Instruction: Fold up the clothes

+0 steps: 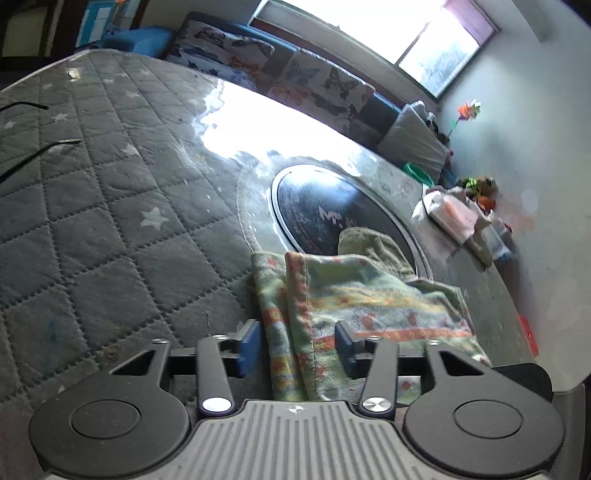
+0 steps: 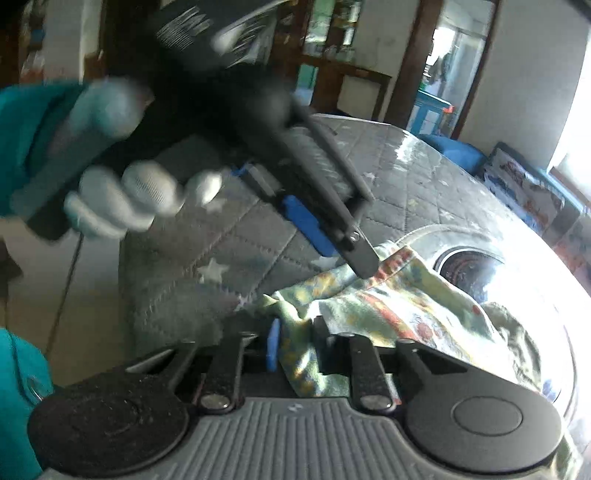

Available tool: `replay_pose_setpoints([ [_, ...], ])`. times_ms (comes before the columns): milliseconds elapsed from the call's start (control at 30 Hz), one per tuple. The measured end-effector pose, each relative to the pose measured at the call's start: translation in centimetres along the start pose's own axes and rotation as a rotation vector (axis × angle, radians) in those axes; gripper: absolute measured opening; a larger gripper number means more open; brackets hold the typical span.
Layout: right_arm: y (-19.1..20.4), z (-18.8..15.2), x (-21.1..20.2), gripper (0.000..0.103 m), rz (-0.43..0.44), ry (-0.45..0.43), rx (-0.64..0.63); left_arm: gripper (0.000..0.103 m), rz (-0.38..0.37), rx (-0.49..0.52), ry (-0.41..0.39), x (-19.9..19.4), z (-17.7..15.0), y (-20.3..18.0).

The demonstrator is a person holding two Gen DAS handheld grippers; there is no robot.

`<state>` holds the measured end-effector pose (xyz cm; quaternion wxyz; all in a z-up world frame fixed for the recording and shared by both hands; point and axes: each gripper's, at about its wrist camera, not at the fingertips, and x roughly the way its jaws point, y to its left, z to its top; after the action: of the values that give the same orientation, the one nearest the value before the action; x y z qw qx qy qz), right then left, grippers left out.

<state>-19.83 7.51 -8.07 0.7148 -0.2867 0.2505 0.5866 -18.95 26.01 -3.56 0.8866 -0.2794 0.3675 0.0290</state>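
Left wrist view: the left gripper (image 1: 299, 345) has its jaws wide apart, with a folded edge of the patterned cloth (image 1: 354, 295) lying between the two blue pads (image 1: 249, 347). The pads are not pressing on the cloth. The cloth is green with orange and blue bits. It lies on a grey quilted cover (image 1: 92, 206) with white stars, and its far part rests over a dark round plate (image 1: 328, 214) under shiny clear plastic. Butterfly cushions (image 1: 277, 74) sit behind, under a bright window (image 1: 391, 33).

Right wrist view: the right gripper (image 2: 297, 349) has its jaws close together, pinching a bunched corner of the patterned cloth (image 2: 391, 306) between them. The cloth spreads away to the right, over the quilted cover (image 2: 207, 251) and toward the round plate (image 2: 465, 269). The left gripper (image 2: 317, 221) is above the cloth, blurry, held by a gloved hand (image 2: 125, 192) with a teal sleeve (image 2: 33, 133). One of its dark fingers touches the cloth's upper edge.
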Motion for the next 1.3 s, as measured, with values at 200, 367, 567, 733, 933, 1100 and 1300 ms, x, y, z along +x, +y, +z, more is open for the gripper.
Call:
replay_pose_setpoints([
  [200,-2.8,0.5,-2.6,0.012,0.032,-0.086,0.163,0.076,-0.073,-0.173,0.001,-0.5,0.0,1.2],
  [367,-3.8,0.4,-3.7,0.012,0.029,-0.129,0.203,0.083,-0.181,-0.274,0.040,0.7,0.1,0.9],
  [567,-4.2,-0.1,-4.2,0.012,0.048,-0.151,0.228,0.075,-0.204,-0.323,0.126,3.6,0.5,0.2],
  [733,-4.7,-0.8,-4.2,0.012,0.060,-0.145,0.241,0.024,-0.200,-0.330,0.174,5.3,0.2,-0.1],
  [933,-7.6,-3.4,-6.5,0.018,-0.051,-0.132,0.344,0.020,-0.204,-0.350,0.171,5.5,-0.3,0.4],
  [1100,-10.1,-5.6,-8.3,0.020,-0.145,-0.121,0.430,0.022,-0.177,-0.282,0.177,5.5,0.1,-0.5],
  [1300,-14.5,-9.8,-10.7,0.025,-0.339,-0.093,0.587,0.021,-0.136,-0.167,0.168,5.5,0.1,-2.0],
])
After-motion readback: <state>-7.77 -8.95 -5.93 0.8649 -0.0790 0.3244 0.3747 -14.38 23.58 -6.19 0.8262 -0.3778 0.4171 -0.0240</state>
